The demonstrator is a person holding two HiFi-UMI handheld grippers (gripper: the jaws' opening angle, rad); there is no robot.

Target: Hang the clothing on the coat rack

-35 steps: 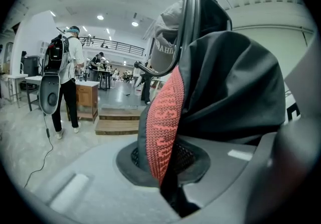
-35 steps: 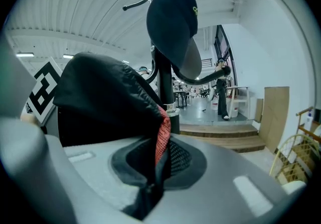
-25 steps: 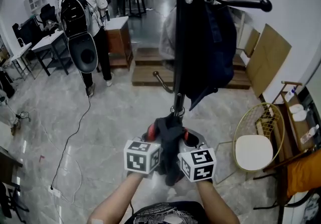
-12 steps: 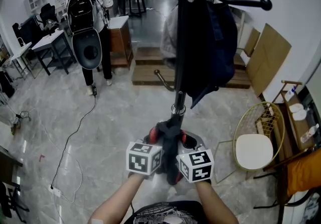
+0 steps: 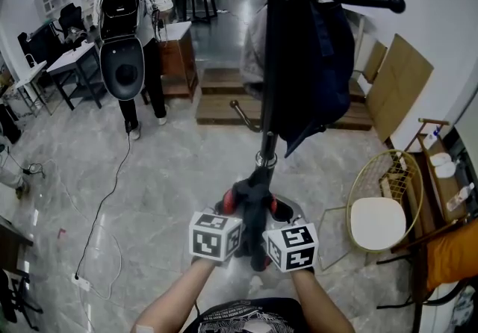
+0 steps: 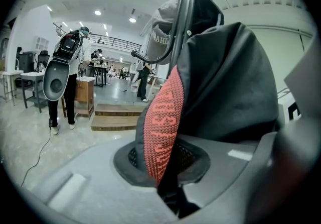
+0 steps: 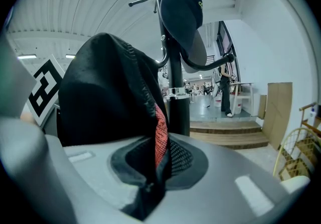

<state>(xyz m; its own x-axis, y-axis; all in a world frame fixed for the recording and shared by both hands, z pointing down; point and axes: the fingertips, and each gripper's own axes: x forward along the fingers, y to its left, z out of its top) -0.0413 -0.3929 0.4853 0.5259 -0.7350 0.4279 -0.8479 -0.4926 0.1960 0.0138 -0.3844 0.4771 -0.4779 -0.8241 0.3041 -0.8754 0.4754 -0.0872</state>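
A black garment with a red knit band (image 5: 251, 208) hangs bunched between my two grippers, just in front of the coat rack's black pole (image 5: 270, 70). My left gripper (image 5: 234, 210) is shut on it; the red band (image 6: 163, 117) runs down into the closed jaws (image 6: 168, 195). My right gripper (image 5: 270, 213) also pinches the cloth (image 7: 105, 92). Its jaws (image 7: 148, 188) have just been opening a little, with fabric still caught between them. A dark jacket (image 5: 317, 63) and a dark cap (image 7: 181, 7) hang on the rack.
A person with a backpack (image 5: 125, 33) stands at the back left beside desks (image 5: 63, 63). Wooden steps (image 5: 224, 104) lie behind the rack. At the right stand a gold wire chair (image 5: 377, 212) and a leaning board (image 5: 399, 85). A cable (image 5: 104, 204) trails over the floor.
Both grippers and the garment stay almost where they were. The person with the backpack has shifted a little at the back left.
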